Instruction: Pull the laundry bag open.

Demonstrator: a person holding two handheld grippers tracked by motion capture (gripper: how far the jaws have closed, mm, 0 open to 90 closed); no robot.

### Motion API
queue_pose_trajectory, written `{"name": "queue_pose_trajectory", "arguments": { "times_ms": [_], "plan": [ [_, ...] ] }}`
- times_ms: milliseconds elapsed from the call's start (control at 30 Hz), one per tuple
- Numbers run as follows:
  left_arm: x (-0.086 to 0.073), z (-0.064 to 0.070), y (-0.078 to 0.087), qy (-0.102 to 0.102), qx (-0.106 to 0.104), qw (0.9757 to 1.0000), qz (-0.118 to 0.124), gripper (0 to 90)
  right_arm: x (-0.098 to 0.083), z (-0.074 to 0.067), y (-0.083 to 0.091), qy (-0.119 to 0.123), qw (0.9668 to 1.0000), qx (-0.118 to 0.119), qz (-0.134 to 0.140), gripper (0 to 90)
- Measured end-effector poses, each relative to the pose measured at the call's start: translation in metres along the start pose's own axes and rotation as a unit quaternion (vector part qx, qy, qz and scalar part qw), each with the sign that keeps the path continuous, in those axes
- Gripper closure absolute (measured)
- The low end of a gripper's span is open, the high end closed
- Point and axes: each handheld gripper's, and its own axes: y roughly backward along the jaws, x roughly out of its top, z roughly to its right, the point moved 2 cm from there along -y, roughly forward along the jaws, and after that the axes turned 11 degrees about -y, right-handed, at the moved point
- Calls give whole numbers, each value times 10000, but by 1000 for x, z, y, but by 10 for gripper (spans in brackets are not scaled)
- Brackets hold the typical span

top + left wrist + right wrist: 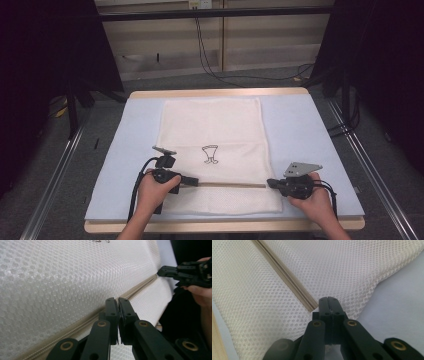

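A white mesh bag (212,125) with a small black drawing (210,154) lies flat on the light blue mat (300,125). A beige zipper (230,185) runs across its near part. My left gripper (196,182) lies level at the zipper's left end, its jaws shut right on the zipper line (140,288). Whatever they pinch is hidden between them (117,300). My right gripper (270,183) lies at the zipper's right end, shut on the mesh beside the zipper's tip (313,307); its jaws (329,299) meet over the fabric.
The mat covers a wooden table (220,93) whose front edge lies just below both hands. Bare mat (402,302) lies right of the bag. Black stands and cables (210,60) are on the floor beyond the table.
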Motion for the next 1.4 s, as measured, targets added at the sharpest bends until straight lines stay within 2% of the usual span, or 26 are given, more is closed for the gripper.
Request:
{"name": "queue_pose_trajectory", "arguments": {
  "times_ms": [67,133,200,400,533,733,800,900,933,1033,1067,1167,1200,1233,1267,1400],
  "plan": [
    [-1,-1,3,1,97,9999,24,872,0,0,0,6,10000,4,4,900],
    [-2,-2,7,60,83,9999,80,872,0,0,0,4,10000,-1,-4,900],
    [-4,-6,13,8,130,9999,73,872,0,0,0,-10,10000,13,-4,900],
    [-9,-14,26,202,81,9997,129,871,1,-1,0,54,10000,-38,-40,900],
    [-11,-17,32,223,180,9995,156,871,1,-1,0,53,10000,-35,-46,900],
    [-15,-22,42,338,221,9989,235,871,1,0,0,68,10000,-13,-51,900],
    [-17,-25,46,314,265,9988,263,872,1,0,0,69,10000,-10,-50,900],
    [-20,-26,50,429,256,9983,314,872,1,0,0,67,10000,-7,-50,900],
    [-20,-28,52,406,312,9982,308,872,1,0,0,68,10000,-8,-51,900],
    [-22,-31,58,539,343,9973,363,872,1,0,0,69,10000,-9,-52,900],
    [-23,-33,60,504,388,9973,355,872,1,0,0,69,10000,-11,-52,900],
    [-26,-38,66,628,316,9967,408,872,1,0,0,73,10000,-9,-52,900],
    [-28,-40,67,548,358,9971,376,872,1,0,0,72,10000,-8,-55,900],
    [-28,-39,68,646,328,9965,418,872,1,0,0,68,10000,-7,-57,900],
    [-28,-40,69,611,287,9968,432,871,1,0,0,65,10000,-7,-54,900],
    [-28,-39,71,613,360,9965,436,872,1,0,0,69,10000,-6,-56,900]
  ]
}}
